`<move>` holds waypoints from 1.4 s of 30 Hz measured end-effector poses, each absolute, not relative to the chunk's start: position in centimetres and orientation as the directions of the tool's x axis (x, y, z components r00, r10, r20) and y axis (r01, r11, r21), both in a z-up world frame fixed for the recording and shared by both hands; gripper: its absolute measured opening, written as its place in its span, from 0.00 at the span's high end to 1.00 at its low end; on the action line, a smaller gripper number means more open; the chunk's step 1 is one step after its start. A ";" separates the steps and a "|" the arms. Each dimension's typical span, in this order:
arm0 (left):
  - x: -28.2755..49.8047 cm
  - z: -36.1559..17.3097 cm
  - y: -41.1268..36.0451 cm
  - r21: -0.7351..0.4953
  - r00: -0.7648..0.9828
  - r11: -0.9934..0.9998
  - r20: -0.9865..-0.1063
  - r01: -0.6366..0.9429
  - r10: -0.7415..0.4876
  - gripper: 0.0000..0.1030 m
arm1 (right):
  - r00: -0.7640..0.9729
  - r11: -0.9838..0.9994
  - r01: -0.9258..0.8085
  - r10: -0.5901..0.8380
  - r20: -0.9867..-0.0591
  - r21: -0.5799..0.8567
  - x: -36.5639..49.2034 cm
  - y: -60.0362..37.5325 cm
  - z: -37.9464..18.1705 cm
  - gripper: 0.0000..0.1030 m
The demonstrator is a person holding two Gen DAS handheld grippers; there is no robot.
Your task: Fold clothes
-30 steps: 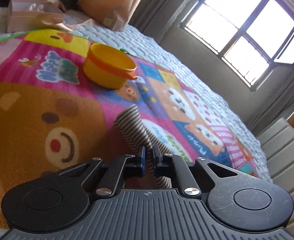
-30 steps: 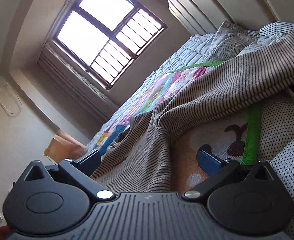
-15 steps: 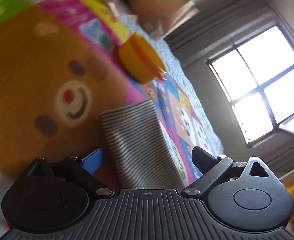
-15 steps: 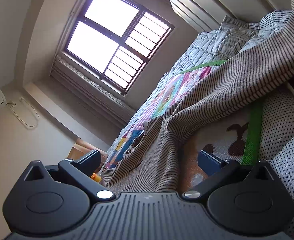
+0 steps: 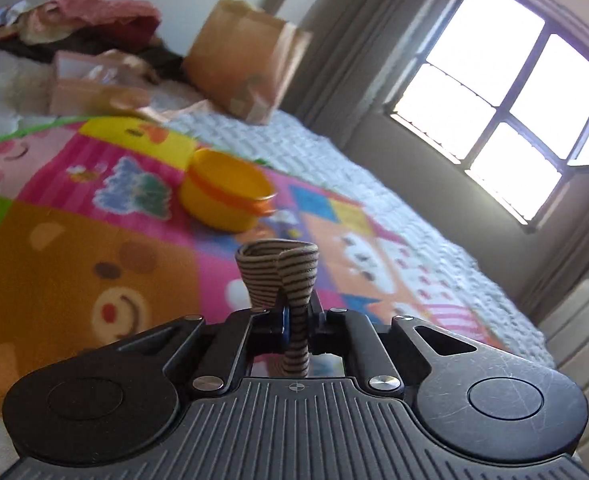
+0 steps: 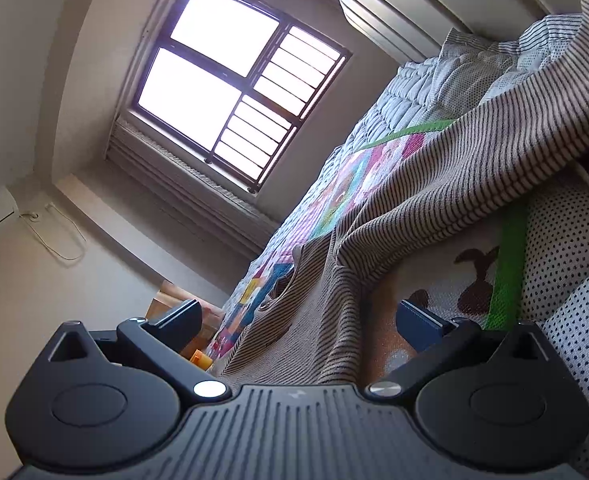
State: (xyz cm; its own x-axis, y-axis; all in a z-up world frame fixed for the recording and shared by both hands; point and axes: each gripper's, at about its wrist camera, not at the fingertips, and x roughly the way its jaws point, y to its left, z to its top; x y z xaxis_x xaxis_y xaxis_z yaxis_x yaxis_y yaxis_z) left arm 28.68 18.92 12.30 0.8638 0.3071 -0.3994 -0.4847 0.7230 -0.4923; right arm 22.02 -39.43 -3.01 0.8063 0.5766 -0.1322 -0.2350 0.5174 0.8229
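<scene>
A beige garment with thin dark stripes [image 6: 454, 176] lies rumpled across the cartoon-print blanket [image 6: 434, 284] on the bed. In the left wrist view, my left gripper [image 5: 297, 316] is shut on a doubled-over end of the striped cloth [image 5: 278, 272]. That end sticks up past the fingertips, lifted off the blanket [image 5: 74, 248]. My right gripper [image 6: 298, 320] is open and low over the bed. The garment's body lies between and ahead of its fingers, and the pads do not press on it.
A yellow bowl [image 5: 226, 192] sits on the blanket just beyond the held cloth. Further back are a brown paper bag [image 5: 246, 56], a pink box [image 5: 90, 88] and a pile of clothes [image 5: 74, 20]. A window [image 5: 494, 108] is at the right. Dotted white bedding [image 6: 566, 264] lies at my right gripper's side.
My left gripper opened wide over the striped end, then shut on it again and rose, so the cloth now stands folded above the fingers. The right gripper stayed open and nearly still.
</scene>
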 end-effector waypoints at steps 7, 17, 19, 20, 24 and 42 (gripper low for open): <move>31.1 21.0 7.5 -0.550 0.973 0.831 -0.224 -0.082 -0.052 0.92 | 0.806 0.526 -0.235 0.576 -0.138 0.818 22.0 -39.3 -2.8 0.00; 36.5 15.6 -4.8 -0.581 0.887 0.811 -0.334 0.071 -0.317 0.91 | 0.800 0.517 -0.241 0.585 -0.134 0.822 22.1 -39.5 -2.9 0.00; 36.9 14.3 -5.7 -0.588 0.868 0.804 -0.355 0.082 -0.348 0.84 | 0.798 0.516 -0.242 0.587 -0.134 0.822 22.1 -39.6 -2.9 0.00; 36.8 14.0 -6.0 -0.587 0.864 0.805 -0.355 0.093 -0.358 0.82 | 0.797 0.515 -0.243 0.589 -0.133 0.822 22.1 -39.6 -2.9 0.00; 36.5 13.0 -6.9 -0.574 0.849 0.808 -0.353 0.135 -0.393 0.55 | 0.796 0.515 -0.244 0.591 -0.135 0.822 22.1 -39.5 -2.8 0.00; 27.2 2.4 1.9 0.220 0.804 0.970 -0.593 0.102 0.050 0.08 | 0.769 0.812 -0.210 0.481 -0.421 0.544 22.2 -34.1 1.3 0.01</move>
State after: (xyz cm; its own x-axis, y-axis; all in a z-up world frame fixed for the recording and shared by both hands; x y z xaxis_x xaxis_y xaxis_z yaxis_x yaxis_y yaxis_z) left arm 27.23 1.95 2.41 0.8040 0.0504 -0.5925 0.1015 0.9702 0.2202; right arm 22.20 -34.12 1.27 0.7691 0.4811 -0.4208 -0.2101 0.8121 0.5444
